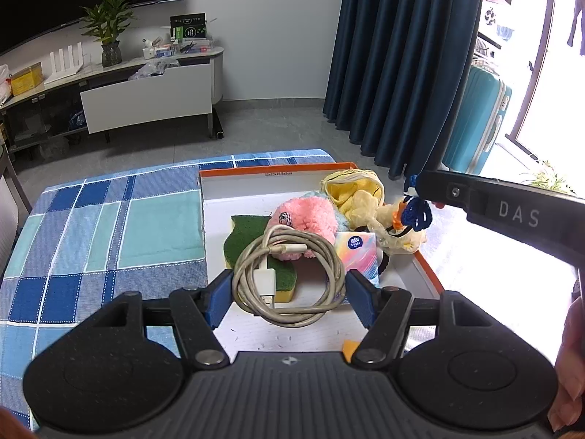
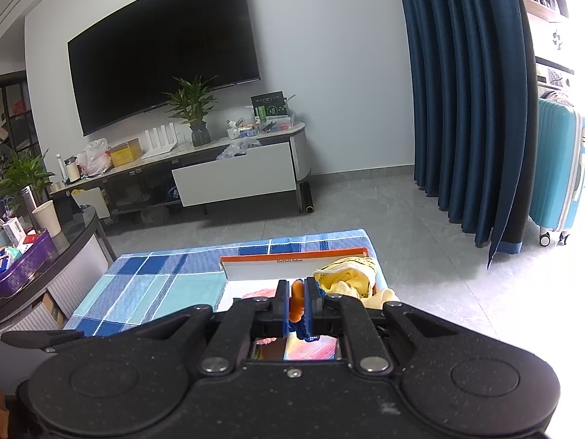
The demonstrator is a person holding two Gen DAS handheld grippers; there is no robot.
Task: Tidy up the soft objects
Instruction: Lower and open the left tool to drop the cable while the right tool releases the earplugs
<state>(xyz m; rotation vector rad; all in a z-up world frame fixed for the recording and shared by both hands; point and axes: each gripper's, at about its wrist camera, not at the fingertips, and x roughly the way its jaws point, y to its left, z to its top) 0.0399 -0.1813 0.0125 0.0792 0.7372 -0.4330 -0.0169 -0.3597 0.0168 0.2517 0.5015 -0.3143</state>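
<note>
I had most of the soft things already in the shallow box [image 1: 278, 173], which sat on the right half of the checked cloth [image 1: 109, 219] covering the desk, its orange rim reaching the desk's far right corner. Inside it I could see a green-and-yellow sponge [image 1: 248, 241], a pink fluffy toy [image 1: 307, 219] lying on that sponge, a crumpled yellow cloth [image 1: 351, 190] against the box's far right corner, a small tissue pack [image 1: 356, 256] just beside the pink toy, and a pale rubber glove [image 1: 387, 230] draped over the right wall.

My left tool [image 1: 289, 292] stood half open over the near part of the box, its blue pads either side of a coiled grey cable [image 1: 292, 278]. The pads looked just clear of the coil, so I judged it released there rather than gripped.

My right tool [image 2: 297, 303] was clenched on a small knitted thing, blue and orange [image 1: 416, 216], which hung above the box's right wall, over the glove and not yet touching anything below.

The left part of the desk was bare cloth as far as I could see, so I reckoned the job was near its end: the knitted piece remained to be set down in the box, and I could not tell whether anything else waited out of view.
</note>
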